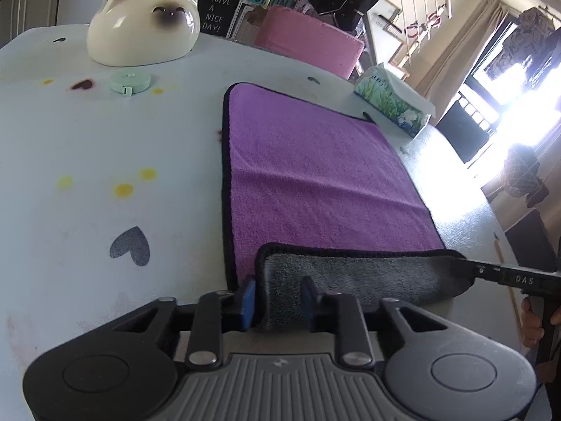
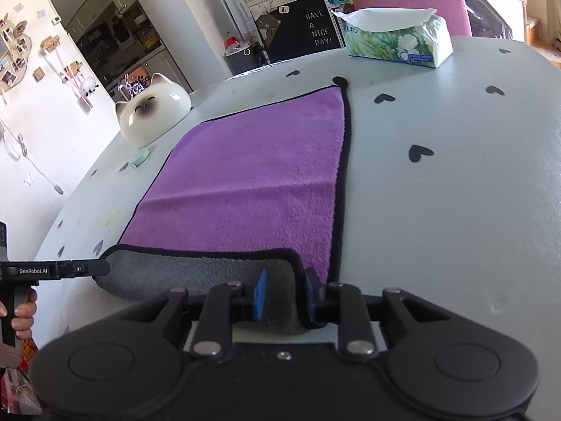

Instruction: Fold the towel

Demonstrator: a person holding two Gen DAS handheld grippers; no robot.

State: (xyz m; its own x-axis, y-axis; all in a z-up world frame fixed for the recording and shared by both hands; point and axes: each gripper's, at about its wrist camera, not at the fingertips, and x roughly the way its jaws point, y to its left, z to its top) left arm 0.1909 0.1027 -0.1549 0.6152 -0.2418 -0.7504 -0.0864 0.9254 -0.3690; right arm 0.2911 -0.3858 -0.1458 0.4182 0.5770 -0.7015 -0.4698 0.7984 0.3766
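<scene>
Left claw (image 1: 277,303) and right claw (image 2: 285,294) each pinch the towel (image 1: 315,175) near-edge corners.
Only the left view shows the mint tape measure (image 1: 130,82) whole.

Bright window (image 1: 519,119), beige curtain (image 1: 466,49), pink chair (image 2: 413,3)

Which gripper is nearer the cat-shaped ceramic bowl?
Left. The left gripper holds the purple towel's near corner on the white cat-shaped bowl's side; the right gripper holds the opposite near corner.

Both wrist views sit low at the table's (image 1: 87,147) near edge, close, facing across the shared towel (image 1: 315,175).
</scene>
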